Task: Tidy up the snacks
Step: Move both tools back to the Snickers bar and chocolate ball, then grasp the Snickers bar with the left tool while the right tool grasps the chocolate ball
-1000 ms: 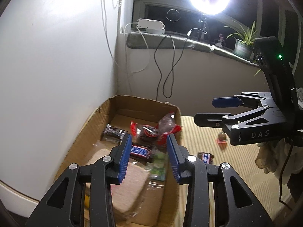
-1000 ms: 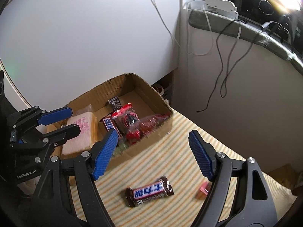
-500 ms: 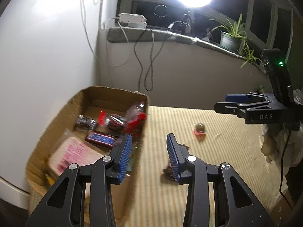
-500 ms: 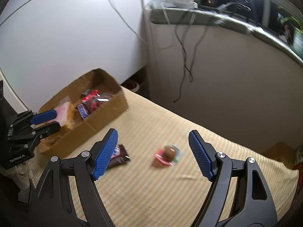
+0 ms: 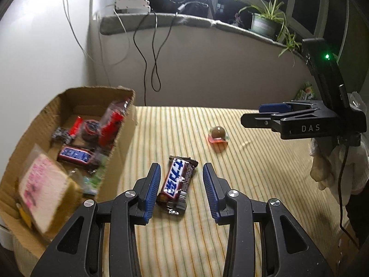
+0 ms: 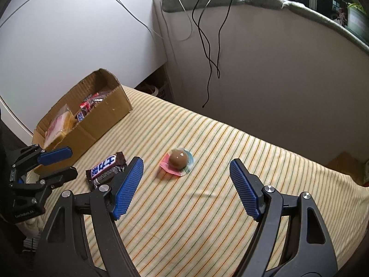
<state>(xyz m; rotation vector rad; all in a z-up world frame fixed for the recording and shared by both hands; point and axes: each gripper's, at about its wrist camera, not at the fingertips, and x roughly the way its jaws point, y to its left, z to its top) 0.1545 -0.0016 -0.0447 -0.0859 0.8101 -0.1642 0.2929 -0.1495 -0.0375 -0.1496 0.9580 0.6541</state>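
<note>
A brown Snickers bar (image 5: pixel 177 184) lies on the striped cloth, between the open fingers of my left gripper (image 5: pixel 181 192), which hovers over it. It also shows in the right wrist view (image 6: pixel 105 170). A brown jelly cup on a pink lid (image 6: pixel 177 161) sits just ahead of my open, empty right gripper (image 6: pixel 185 189); it also shows in the left wrist view (image 5: pixel 217 135). The cardboard box (image 5: pixel 46 106) at the left holds another Snickers bar (image 5: pixel 75 155), red packets (image 5: pixel 110 124) and a wrapped pink cake (image 5: pixel 43 189).
The striped cloth (image 6: pixel 230 152) covers the surface up to a grey wall with hanging black cables (image 6: pixel 207 46). A white panel (image 6: pixel 69 34) stands behind the box (image 6: pixel 92 124). A potted plant (image 5: pixel 265 20) sits on the window ledge.
Both grippers have swung right, away from the box. The left gripper has come over the Snickers bar on the cloth. The right gripper has moved from the bar to face the jelly cup.
</note>
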